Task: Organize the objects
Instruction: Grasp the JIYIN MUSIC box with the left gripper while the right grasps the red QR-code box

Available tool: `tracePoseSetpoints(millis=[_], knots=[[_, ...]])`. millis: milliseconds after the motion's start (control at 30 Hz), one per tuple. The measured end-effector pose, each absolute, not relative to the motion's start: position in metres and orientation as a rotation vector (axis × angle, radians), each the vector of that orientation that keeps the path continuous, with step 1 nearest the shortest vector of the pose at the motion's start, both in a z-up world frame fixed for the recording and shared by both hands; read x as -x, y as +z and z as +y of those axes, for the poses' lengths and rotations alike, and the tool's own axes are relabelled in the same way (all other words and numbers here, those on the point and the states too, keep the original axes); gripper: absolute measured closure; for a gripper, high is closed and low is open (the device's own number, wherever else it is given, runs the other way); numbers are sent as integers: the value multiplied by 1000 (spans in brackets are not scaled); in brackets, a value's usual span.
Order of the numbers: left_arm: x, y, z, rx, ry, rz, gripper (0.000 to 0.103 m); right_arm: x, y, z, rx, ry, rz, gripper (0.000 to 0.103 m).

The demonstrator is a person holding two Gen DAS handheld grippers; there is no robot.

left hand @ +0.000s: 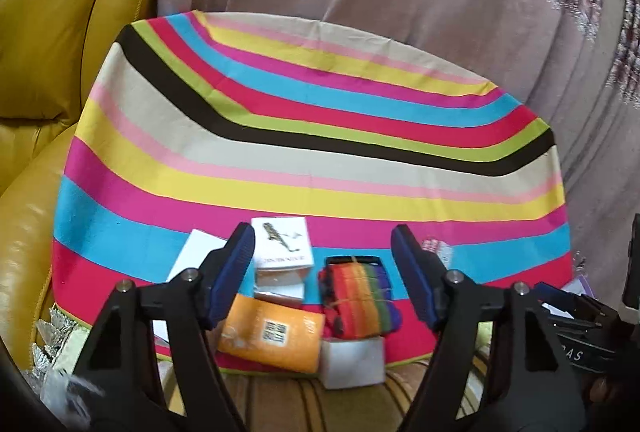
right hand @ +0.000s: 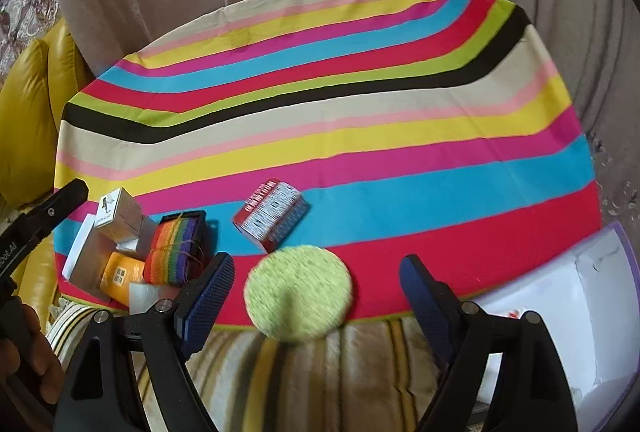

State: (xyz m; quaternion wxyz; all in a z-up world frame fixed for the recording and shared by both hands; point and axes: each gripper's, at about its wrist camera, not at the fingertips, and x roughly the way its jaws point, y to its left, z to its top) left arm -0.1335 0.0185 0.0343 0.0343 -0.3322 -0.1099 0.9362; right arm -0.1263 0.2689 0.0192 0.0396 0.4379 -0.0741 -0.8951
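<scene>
While both wide: green pad (right hand: 299,290) between right gripper (right hand: 316,272) (untouched).

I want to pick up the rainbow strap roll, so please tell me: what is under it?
The rainbow strap roll lies on the striped cloth, its near end over a small white box. The orange box sits beside it. Anything further beneath is covered.

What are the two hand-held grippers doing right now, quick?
Left hand-held gripper: open, holding nothing, above the rainbow roll.
Right hand-held gripper: open, holding nothing, above the green pad.
</scene>
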Motion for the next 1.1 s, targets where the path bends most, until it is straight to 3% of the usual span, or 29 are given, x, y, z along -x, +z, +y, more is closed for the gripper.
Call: tracePoseSetpoints(millis=[567,767,1100], knots=[[169,3,8,1203,2840,-372,35,180,-4,231,-1428,-2684,-178,18],[173,-7,12,1254,2818,-347,52,193,-10,223,-1448,-2694,-155,18],[169,-6,15,1222,2827,-334,54,211,-27,215,-1552,-2680,-114,26]])
